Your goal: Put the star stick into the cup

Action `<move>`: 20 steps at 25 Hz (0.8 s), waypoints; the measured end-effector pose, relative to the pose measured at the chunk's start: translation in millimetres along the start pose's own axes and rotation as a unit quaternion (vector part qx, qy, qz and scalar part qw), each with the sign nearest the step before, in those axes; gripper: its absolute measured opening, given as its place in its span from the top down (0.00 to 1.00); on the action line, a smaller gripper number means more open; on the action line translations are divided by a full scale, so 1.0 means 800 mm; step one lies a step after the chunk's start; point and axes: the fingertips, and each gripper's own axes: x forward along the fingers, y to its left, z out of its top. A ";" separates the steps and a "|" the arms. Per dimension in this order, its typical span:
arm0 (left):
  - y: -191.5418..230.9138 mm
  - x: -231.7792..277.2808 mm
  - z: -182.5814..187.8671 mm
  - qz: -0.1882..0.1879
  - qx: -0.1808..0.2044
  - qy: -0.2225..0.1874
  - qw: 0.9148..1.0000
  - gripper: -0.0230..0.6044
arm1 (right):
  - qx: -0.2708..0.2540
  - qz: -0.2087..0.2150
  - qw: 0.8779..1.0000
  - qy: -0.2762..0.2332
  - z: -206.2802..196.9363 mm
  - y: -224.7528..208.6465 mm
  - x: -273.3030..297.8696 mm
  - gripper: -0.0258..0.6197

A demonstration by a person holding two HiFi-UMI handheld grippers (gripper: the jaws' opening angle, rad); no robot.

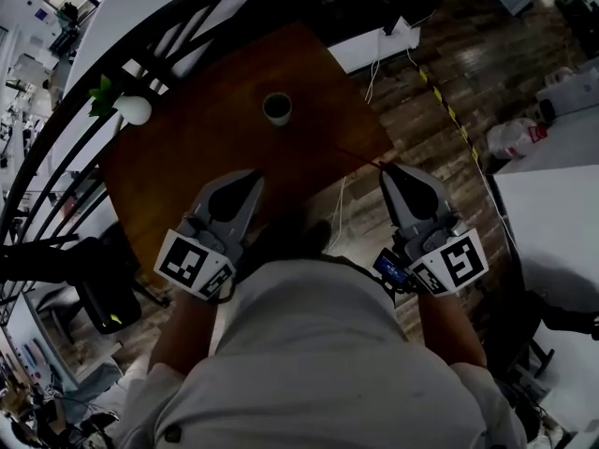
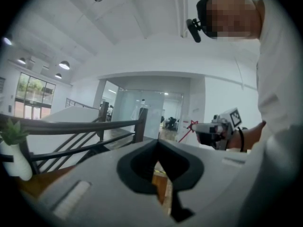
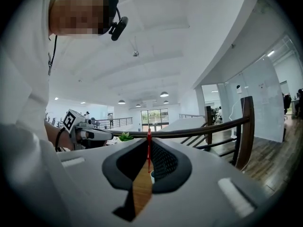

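i'm clamping the star stick (image 3: 149, 146) tight in my r gripper (image 1: 385, 167), aiming it twd the cup (image 1: 277, 108); l gripper (image 1: 254, 175) closed, empty.

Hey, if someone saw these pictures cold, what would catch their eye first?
Two grey tongs reach out over a brown wooden table. The right tongs pinch a thin red star stick, and the left tongs are shut on nothing. Beyond them a small cup stands alone towards the table's far edge, with a white vase of greenery at the far left corner.
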 end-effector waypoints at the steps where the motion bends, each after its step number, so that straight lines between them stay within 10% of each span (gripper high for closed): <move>1: 0.003 0.004 -0.003 -0.001 -0.001 0.002 1.000 0.96 | 0.002 0.000 1.000 0.002 -0.003 -0.002 0.004 0.92; 20: 0.122 0.070 -0.037 -0.006 -0.033 0.025 0.999 0.96 | 0.042 0.002 0.998 0.041 -0.045 -0.056 0.128 0.92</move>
